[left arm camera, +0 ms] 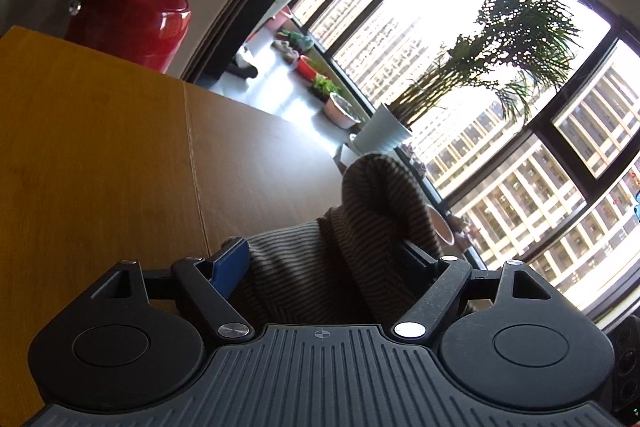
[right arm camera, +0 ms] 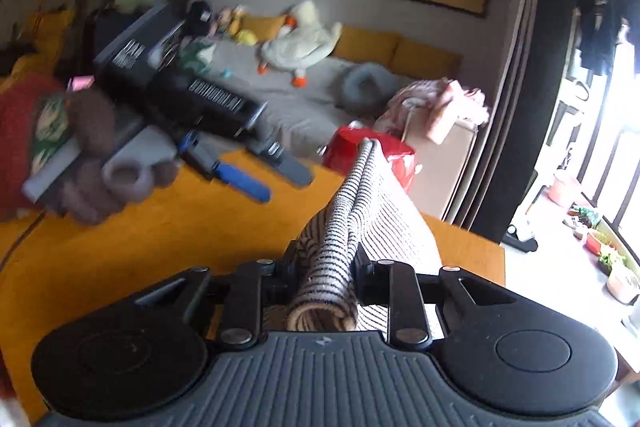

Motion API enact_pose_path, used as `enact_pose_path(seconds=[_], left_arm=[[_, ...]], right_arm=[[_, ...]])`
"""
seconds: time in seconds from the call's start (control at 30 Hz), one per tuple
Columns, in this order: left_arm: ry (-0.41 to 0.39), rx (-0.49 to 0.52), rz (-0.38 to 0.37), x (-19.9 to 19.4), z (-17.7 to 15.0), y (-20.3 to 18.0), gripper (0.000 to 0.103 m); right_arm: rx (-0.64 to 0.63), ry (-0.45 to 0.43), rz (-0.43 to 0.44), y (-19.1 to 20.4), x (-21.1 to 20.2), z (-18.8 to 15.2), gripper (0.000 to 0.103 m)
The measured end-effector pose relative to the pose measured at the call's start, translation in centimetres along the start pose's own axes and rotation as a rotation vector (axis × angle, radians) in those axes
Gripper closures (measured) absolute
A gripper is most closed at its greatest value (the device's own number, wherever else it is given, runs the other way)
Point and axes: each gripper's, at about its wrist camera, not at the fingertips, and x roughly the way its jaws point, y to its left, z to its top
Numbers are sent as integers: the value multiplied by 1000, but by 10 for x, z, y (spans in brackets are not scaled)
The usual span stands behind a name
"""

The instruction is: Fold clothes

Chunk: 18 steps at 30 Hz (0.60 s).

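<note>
**Striped garment, lifted at two points**

While the right gripper (right arm camera: 326, 267) is clamped narrowly on a bunched ridge of the striped garment (right arm camera: 360, 211), the cloth rises taut from it above the orange worktop (right arm camera: 160, 239). Risk: so thin a pinch may slip under tension, dropping the fold. The left gripper (left arm camera: 326, 259) stands wide, with cloth heaped between its fingers (left arm camera: 232, 263); whether they press it cannot be told. Beyond: a red stool (right arm camera: 372, 153), sofa (right arm camera: 312, 99), window (left arm camera: 500, 107).

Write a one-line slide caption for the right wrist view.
Right gripper clamps a bunched striped garment above the orange table, while the left gripper hangs open nearby.
</note>
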Motion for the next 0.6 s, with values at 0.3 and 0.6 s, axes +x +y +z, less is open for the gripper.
enact_pose_path(seconds=[0.3, 0.6], left_arm=[[-35, 132, -3, 0, -5, -35, 26], [46, 234, -11, 32, -20, -55, 24]], right_arm=[[-163, 105, -9, 63, 36, -33, 59], [-121, 104, -2, 67, 36, -30, 52]])
